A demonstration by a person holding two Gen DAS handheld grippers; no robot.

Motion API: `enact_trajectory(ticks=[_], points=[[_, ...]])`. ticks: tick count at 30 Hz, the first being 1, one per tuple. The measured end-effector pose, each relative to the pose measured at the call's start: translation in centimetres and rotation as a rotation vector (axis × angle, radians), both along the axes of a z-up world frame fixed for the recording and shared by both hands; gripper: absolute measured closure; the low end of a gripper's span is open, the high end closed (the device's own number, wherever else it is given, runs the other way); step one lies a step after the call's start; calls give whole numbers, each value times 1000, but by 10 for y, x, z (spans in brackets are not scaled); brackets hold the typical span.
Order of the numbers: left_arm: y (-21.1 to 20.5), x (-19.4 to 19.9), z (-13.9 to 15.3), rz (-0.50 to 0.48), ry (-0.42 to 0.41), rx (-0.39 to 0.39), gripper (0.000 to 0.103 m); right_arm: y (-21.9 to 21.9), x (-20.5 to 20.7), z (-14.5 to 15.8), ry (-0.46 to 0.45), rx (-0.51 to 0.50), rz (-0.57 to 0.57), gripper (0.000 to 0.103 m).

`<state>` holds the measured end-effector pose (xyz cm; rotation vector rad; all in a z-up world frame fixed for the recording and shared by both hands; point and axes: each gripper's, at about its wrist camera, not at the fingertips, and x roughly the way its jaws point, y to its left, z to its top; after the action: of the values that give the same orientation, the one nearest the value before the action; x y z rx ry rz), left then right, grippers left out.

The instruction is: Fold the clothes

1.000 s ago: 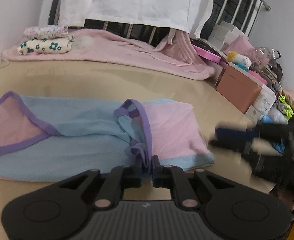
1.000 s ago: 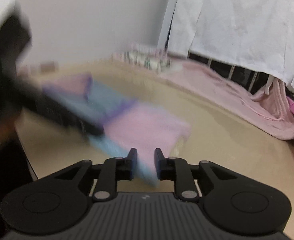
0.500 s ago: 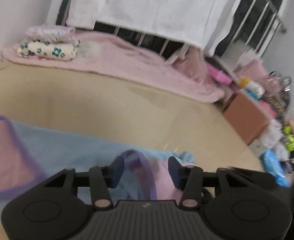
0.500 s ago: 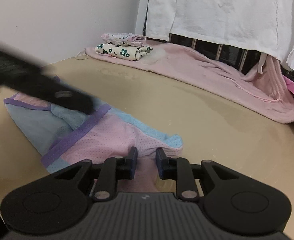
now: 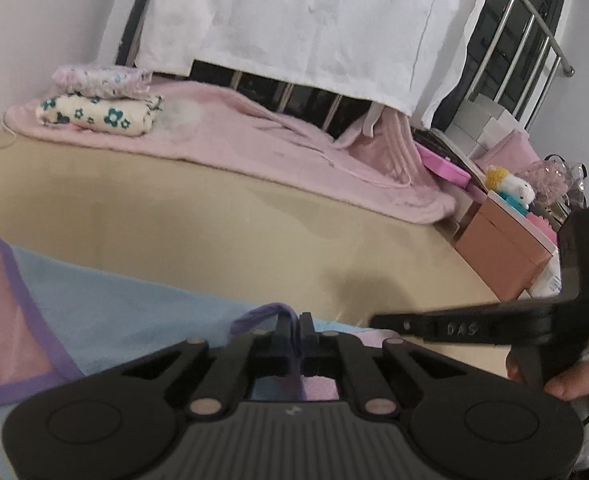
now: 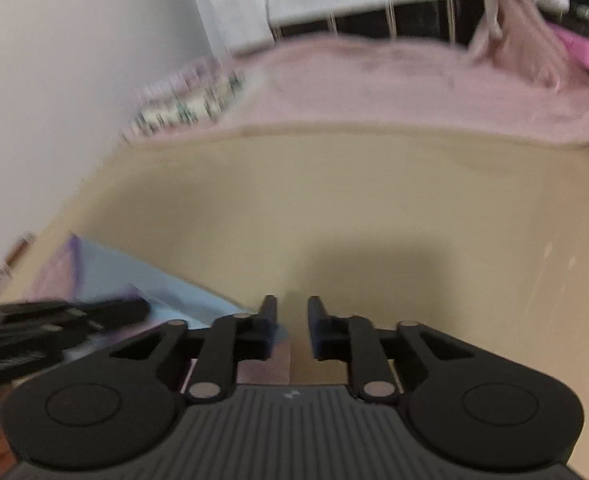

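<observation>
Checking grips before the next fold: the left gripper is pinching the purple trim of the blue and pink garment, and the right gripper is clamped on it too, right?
Not quite. The right gripper is open, holding nothing, per the right wrist view. The left gripper does pinch the purple trim.

I count one blue-and-pink mesh garment with purple trim [image 5: 126, 308], two folded floral cloths [image 5: 98, 114] stacked ahead of my left gripper [image 5: 296, 334], one pink blanket [image 5: 278, 148], and one white sheet [image 5: 314, 24].

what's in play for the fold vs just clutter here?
In play:
- blue-and-pink garment
- left gripper, shut on its purple trim
- right gripper, open

Lying about:
- pink blanket
- folded floral clothes
- white sheet
- brown box
</observation>
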<state>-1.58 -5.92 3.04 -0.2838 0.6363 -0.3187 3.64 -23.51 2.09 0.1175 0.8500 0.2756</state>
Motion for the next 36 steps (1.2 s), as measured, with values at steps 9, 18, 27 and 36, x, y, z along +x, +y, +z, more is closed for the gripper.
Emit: enact_trajectory(ticks=[9, 18, 27, 36], points=[[3, 3, -5, -15, -12, 11, 101, -21, -41, -3, -131, 112, -191, 97], [-6, 0, 0, -34, -45, 72, 101, -3, -12, -10, -21, 69, -86, 101], [-1, 23, -6, -5, 16, 42, 96, -21, -55, -8, -182, 168, -266, 97], [46, 5, 7, 79, 48, -28, 71, 27, -57, -13, -191, -28, -48, 95]])
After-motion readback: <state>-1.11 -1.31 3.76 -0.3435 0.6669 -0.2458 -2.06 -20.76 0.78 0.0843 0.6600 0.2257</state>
